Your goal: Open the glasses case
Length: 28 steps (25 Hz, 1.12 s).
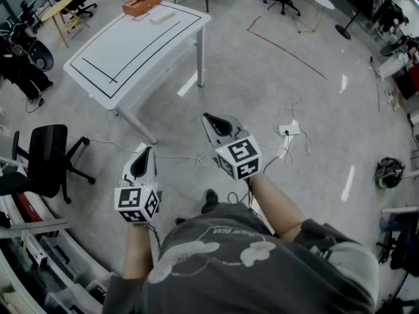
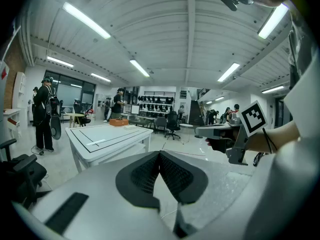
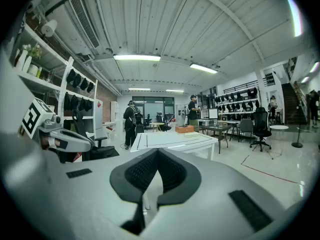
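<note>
Opening is all ahead of us: we stand well short of the table (image 1: 137,44), left gripper (image 1: 145,152) and right gripper (image 1: 211,120) clenched empty, with what looks like the case (image 1: 141,3) on its far end.

The head view looks steeply down from above the person; the white table (image 1: 141,41) lies far off, upper left of the frame. Both gripper views look almost level along their own jaws toward this same table. The left gripper view shows the right gripper (image 2: 197,131) at centre right, and the right gripper view shows the left gripper (image 3: 90,144) at centre left.
</note>
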{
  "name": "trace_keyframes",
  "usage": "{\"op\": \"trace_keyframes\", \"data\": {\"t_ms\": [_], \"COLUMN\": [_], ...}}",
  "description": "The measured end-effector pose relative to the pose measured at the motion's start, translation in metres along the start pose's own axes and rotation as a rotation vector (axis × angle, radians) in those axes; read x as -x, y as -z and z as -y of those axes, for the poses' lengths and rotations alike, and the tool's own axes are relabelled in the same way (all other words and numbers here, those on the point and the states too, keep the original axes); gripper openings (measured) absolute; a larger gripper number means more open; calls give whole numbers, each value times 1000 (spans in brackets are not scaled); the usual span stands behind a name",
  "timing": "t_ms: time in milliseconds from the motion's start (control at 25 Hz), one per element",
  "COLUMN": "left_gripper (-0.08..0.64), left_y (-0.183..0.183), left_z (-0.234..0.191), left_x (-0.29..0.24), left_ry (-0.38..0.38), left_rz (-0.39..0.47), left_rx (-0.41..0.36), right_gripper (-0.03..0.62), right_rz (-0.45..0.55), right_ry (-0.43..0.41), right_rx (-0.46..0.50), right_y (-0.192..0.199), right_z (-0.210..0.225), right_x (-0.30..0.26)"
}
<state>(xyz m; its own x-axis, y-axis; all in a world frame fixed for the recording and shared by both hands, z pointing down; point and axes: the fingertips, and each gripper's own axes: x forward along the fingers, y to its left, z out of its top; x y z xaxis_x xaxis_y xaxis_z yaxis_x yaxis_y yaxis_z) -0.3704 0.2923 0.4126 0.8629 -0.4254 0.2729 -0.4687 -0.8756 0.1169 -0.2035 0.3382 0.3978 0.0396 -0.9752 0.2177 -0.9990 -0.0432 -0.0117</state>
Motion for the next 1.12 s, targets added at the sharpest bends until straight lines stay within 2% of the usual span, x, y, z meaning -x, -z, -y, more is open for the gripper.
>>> {"op": "trace_keyframes", "data": {"t_ms": [280,440,640,880,1120], "left_gripper": [3,3,3,3,3], "left_y": [-1,0,6,12,6], "left_z": [5,10,16,-21,-71], "left_x": [-24,-44,-62,-77,-132], "left_ry": [-23,-28,-43,-84,-92], "left_rz": [-10,-12,-5,-16,-34], "left_rx": [17,23,35,96,107], "right_gripper": [0,0,0,0,0], "right_rz": [-13,-47,-22,-23,-56], "right_ry": [-22,7,28,59,65], "right_rx": [7,2,-75,-106,-78], "right_y": [9,19,25,28,31], "right_z": [21,45,82,106,132], "right_x": [-2,-5,-2,-30,-78]}}
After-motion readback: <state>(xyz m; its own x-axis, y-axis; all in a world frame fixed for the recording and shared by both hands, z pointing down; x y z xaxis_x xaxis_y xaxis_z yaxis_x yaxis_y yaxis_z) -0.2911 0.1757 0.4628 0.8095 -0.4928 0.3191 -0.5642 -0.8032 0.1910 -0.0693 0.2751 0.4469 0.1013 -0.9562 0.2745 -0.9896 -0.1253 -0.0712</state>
